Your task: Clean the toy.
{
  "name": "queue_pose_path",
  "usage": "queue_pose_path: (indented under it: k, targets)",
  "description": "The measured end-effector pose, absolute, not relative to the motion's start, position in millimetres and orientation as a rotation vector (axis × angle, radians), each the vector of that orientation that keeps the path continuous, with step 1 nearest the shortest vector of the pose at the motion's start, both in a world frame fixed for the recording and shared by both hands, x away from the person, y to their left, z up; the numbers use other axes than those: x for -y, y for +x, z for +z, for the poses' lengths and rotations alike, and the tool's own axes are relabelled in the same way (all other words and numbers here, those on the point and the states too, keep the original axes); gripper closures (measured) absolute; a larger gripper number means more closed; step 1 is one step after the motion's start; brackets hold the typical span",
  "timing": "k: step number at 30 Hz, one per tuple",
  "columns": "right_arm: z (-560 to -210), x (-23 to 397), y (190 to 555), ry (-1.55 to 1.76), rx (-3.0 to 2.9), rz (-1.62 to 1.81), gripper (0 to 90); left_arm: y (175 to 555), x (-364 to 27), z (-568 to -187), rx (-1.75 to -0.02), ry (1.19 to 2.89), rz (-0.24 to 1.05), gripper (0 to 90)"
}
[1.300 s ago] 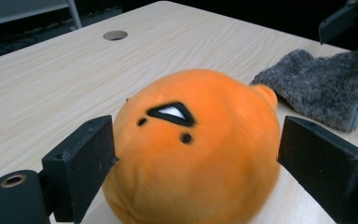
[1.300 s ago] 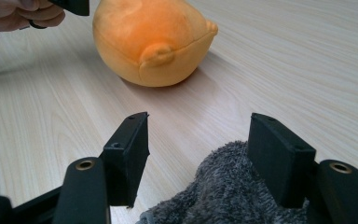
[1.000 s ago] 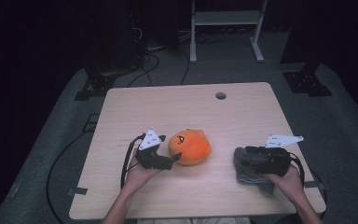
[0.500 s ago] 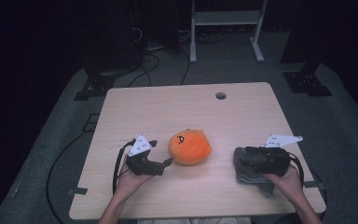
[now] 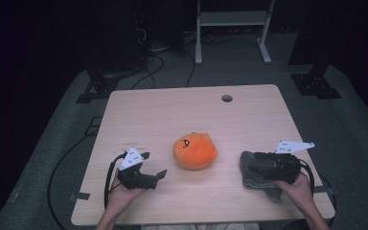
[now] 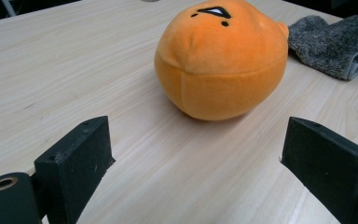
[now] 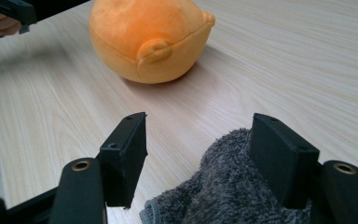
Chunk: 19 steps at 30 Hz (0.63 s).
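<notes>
So the orange plush (image 5: 195, 151) sits mid-table, lying free between my two tongs, nothing touching it. My left tongs (image 5: 157, 168) are spread wide and empty, pointing at the plush from just beside it, bare wood in between. My right tongs (image 7: 198, 158) are spread too, resting over the grey towel (image 5: 256, 175), which bunches up between the jaws; can't tell if the pads actually press it. The towel lies near the plush but apart from it. There's a small hole (image 5: 227, 98) near the table (image 5: 163, 115) far edge. The towel's near part is hidden under my right hand (image 5: 297, 187).
</notes>
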State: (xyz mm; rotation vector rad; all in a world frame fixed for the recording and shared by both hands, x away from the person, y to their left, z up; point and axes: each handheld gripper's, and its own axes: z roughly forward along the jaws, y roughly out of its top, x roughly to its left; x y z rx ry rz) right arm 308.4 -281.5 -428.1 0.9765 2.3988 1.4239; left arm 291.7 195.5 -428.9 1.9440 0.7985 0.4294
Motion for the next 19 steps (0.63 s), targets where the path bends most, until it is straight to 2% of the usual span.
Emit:
queue_pose_path:
  k: [13, 19]
  targets:
    - [-435, 287, 307, 1.017, -2.390, 1.443, 35.1, 274, -217, -438, -0.861, 1.899, 0.466, 7.8]
    - [-435, 286, 307, 1.006, -2.377, 1.436, 34.5, 274, -220, -444, -0.877, 1.907, 0.441, 7.8]
